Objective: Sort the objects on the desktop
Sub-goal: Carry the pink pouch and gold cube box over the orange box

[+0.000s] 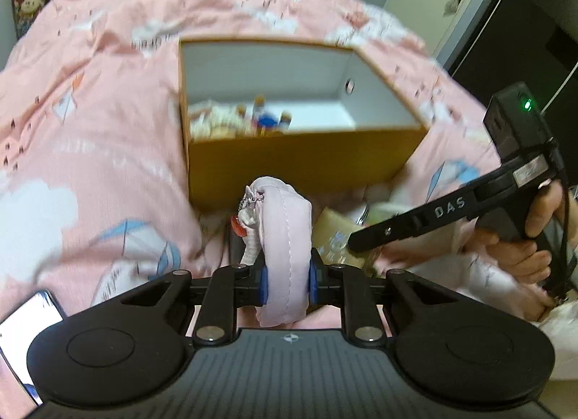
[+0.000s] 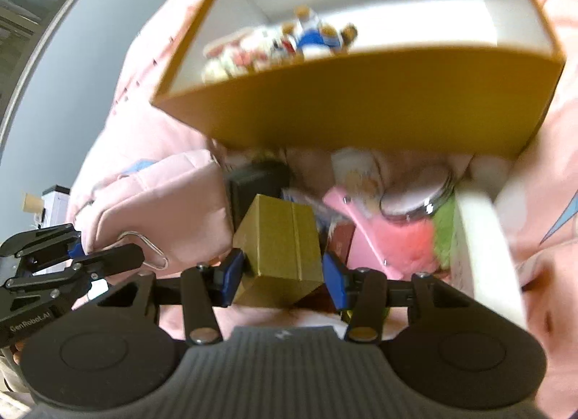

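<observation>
My left gripper is shut on a pale pink zip pouch, which stands upright between the blue pads with a key ring hanging at its left. An orange cardboard box with a white inside sits just beyond, holding several small toys. My right gripper is shut on a small gold box, tilted on one corner in front of the orange box. The pouch and the left gripper show at the left of the right wrist view.
Everything lies on a pink patterned bedspread. Below the orange box sit a black case, a glass jar, a pink item, green fluff and a white rim. A phone lies at the lower left.
</observation>
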`<state>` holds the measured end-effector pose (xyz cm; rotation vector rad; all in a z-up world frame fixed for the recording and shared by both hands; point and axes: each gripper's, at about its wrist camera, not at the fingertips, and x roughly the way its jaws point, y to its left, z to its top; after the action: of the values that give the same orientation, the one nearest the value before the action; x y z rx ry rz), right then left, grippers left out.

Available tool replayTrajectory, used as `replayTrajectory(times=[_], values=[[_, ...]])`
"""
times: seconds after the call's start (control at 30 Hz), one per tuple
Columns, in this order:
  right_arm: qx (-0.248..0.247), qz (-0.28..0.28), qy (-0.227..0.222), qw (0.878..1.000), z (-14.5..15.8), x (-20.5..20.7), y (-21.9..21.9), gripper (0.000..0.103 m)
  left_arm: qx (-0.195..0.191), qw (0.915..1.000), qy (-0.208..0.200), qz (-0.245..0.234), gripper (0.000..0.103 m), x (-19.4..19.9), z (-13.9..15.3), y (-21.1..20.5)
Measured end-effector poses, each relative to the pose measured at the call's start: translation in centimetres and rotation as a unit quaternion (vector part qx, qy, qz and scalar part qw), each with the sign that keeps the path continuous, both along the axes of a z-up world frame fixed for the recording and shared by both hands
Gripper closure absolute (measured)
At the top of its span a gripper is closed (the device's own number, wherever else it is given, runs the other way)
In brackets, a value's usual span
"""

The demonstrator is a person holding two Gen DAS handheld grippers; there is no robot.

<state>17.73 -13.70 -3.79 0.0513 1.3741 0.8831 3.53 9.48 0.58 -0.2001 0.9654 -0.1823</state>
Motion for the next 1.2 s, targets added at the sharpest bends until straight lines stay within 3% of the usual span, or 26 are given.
replayTrajectory(times=[0.2, 0.4, 0.53, 0.73, 0.87, 0.9, 1.03, 1.2], values=[[0.035, -0.01, -0.028, 0.999, 3.0, 0.7, -0.3, 0.053, 0.0, 0.9982, -0.061, 0.001, 0.081, 1.0, 3.6, 0.0], [0.101, -0.038, -0.062, 0.992, 6.9, 1.9, -1.3, 0.053, 0.003, 0.9922, -0.123, 0.016, 0.081, 2.7, 6.7, 0.5], [0.129, -0.06, -0.086, 0.986, 8.6, 3.5, -1.1, 0.053, 0.003, 0.9892, -0.144, 0.025, 0.081, 5.3, 7.1, 1.0], [0.136, -0.105, -0.086, 0.981, 8.0, 8.0, 0.1, 0.053, -0.01, 0.9923, -0.118, 0.037, 0.081, 11.1, 5.6, 2.2], [0.122, -0.14, -0.083, 0.979, 6.7, 11.4, 1.3, 0.057, -0.012, 0.9949, -0.076, 0.064, 0.081, 15.1, 4.2, 3.6], [0.118, -0.146, -0.082, 0.979, 6.3, 12.2, 1.8, 0.096, -0.011, 0.9958, -0.064, 0.065, 0.081, 16.1, 3.8, 3.7], [0.112, -0.159, -0.057, 0.979, 4.7, 15.5, 3.6, 0.098, -0.011, 0.9975, -0.018, 0.067, 0.081, 18.9, 2.1, 4.0], [0.085, -0.146, -0.042, 0.985, 2.5, 17.4, 5.1, 0.098, 0.008, 0.9986, 0.012, 0.051, 0.081, 20.6, 0.7, 3.6]])
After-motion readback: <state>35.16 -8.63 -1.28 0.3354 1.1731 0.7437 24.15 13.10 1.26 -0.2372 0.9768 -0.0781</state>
